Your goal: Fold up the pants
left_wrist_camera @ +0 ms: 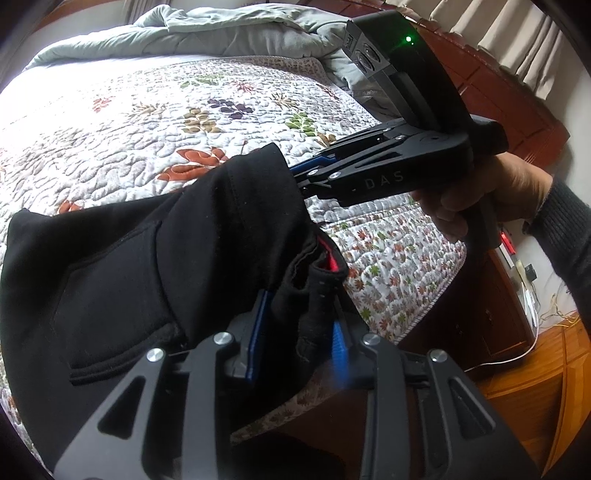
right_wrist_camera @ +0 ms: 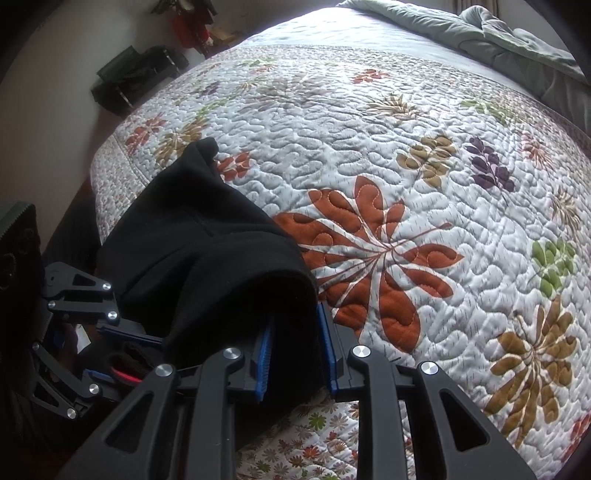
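Note:
Black pants (left_wrist_camera: 129, 258) lie bunched at the near edge of the floral quilt (left_wrist_camera: 147, 122), a pocket seam facing up. My left gripper (left_wrist_camera: 299, 339) has its blue pads on a gathered fold of the waistband, where red lining (left_wrist_camera: 328, 258) shows. My right gripper (left_wrist_camera: 295, 173) comes in from the right, held by a hand (left_wrist_camera: 498, 195), its tips buried in the far edge of the cloth. In the right wrist view, the right gripper (right_wrist_camera: 295, 354) is shut on a thick roll of the pants (right_wrist_camera: 192, 240). The left gripper (right_wrist_camera: 122, 354) sits low on the left.
A grey duvet (left_wrist_camera: 221, 29) is heaped at the head of the bed. The quilt (right_wrist_camera: 406, 184) stretches wide beyond the pants. A wooden headboard (left_wrist_camera: 517, 92) and a nightstand (left_wrist_camera: 509, 295) stand at the right. Dark furniture (right_wrist_camera: 136, 77) stands against the far wall.

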